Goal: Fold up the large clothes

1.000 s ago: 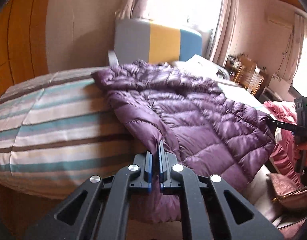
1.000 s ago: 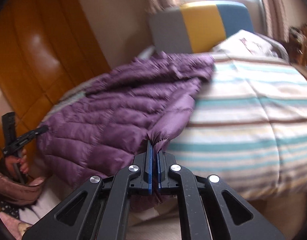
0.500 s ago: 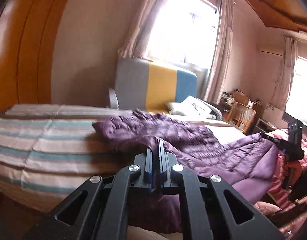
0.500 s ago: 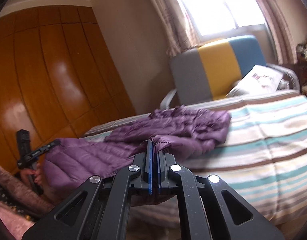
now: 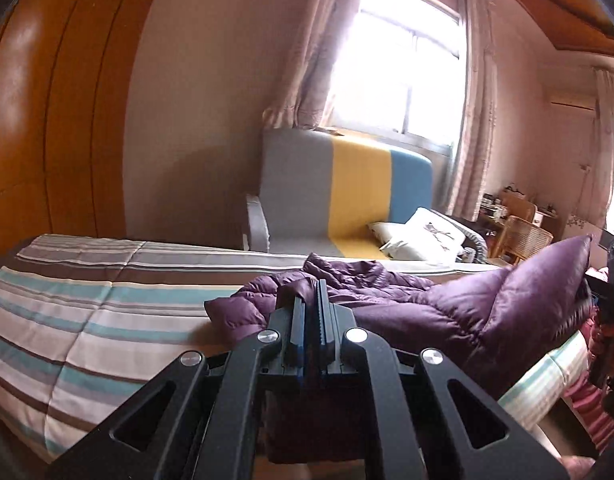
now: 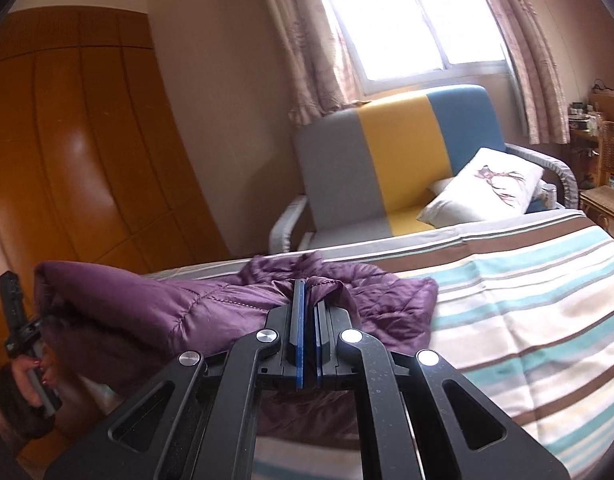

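Beyond purple jacket [image 5: 447, 312], striped bedspread [image 5: 87, 320], tricolour armchair [image 6: 391, 152], white pillow [image 6: 483, 188].

The near part of the purple jacket [image 5: 447, 312] hangs down behind the left gripper [image 5: 312, 300], so its bottom edge cannot be seen. In the right wrist view the right gripper [image 6: 307, 300] hides it the same way. The bit of cloth pinched in each gripper is too squeezed to tell what part it is. The small things on the far shelf [image 5: 503, 208] are too tiny to name
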A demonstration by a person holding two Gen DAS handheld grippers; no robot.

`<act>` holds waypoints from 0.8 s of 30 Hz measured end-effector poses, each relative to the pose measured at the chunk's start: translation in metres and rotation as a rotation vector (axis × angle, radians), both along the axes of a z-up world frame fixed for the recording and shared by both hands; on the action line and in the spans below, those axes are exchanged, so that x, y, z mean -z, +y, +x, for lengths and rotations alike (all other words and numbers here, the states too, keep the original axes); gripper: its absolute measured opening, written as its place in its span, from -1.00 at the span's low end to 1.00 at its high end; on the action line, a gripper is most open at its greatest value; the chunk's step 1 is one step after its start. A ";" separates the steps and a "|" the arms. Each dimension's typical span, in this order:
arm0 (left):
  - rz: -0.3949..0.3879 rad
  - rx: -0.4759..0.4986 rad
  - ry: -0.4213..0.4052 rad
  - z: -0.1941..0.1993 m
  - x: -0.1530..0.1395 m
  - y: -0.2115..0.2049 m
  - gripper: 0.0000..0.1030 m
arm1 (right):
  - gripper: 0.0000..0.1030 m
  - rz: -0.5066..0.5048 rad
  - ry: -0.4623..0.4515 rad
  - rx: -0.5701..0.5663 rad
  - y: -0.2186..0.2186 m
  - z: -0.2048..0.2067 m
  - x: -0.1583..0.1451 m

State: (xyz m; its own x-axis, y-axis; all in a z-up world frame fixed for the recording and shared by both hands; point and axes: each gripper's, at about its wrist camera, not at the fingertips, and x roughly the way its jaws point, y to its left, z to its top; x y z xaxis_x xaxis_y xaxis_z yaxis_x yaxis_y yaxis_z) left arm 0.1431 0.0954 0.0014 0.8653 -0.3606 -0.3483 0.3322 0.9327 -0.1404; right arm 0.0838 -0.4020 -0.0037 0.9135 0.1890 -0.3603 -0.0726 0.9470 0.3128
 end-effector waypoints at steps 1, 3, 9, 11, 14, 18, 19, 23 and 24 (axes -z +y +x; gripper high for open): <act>0.002 -0.004 0.011 0.010 0.002 -0.002 -0.91 | -0.93 -0.001 0.011 0.007 -0.001 0.006 0.001; -0.002 -0.012 0.035 0.024 0.007 -0.004 -0.91 | -0.93 0.012 0.055 0.045 -0.007 0.030 0.007; 0.016 -0.043 0.129 0.087 0.030 -0.017 -0.91 | -0.93 0.008 0.163 0.111 -0.012 0.092 0.026; 0.023 -0.055 0.151 0.103 0.038 -0.019 -0.91 | -0.93 0.017 0.184 0.115 -0.013 0.106 0.032; 0.028 -0.072 0.182 0.125 0.049 -0.022 -0.91 | -0.93 0.020 0.211 0.130 -0.012 0.128 0.040; 0.029 -0.098 0.225 0.153 0.063 -0.026 -0.91 | -0.93 0.003 0.248 0.133 -0.011 0.156 0.050; 0.026 -0.101 0.237 0.159 0.066 -0.026 -0.91 | -0.93 -0.002 0.260 0.133 -0.011 0.164 0.054; 0.028 -0.113 0.266 0.179 0.078 -0.031 -0.91 | -0.93 -0.018 0.301 0.137 -0.013 0.185 0.066; 0.035 -0.116 0.273 0.184 0.082 -0.033 -0.91 | -0.93 -0.018 0.311 0.138 -0.012 0.189 0.070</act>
State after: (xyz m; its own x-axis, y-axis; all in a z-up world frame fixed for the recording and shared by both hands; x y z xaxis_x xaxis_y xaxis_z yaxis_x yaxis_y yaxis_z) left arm 0.3274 0.0619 -0.0805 0.7725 -0.2481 -0.5846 0.1771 0.9682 -0.1769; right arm 0.2725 -0.4144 -0.0740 0.7756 0.0624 -0.6281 0.1532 0.9467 0.2833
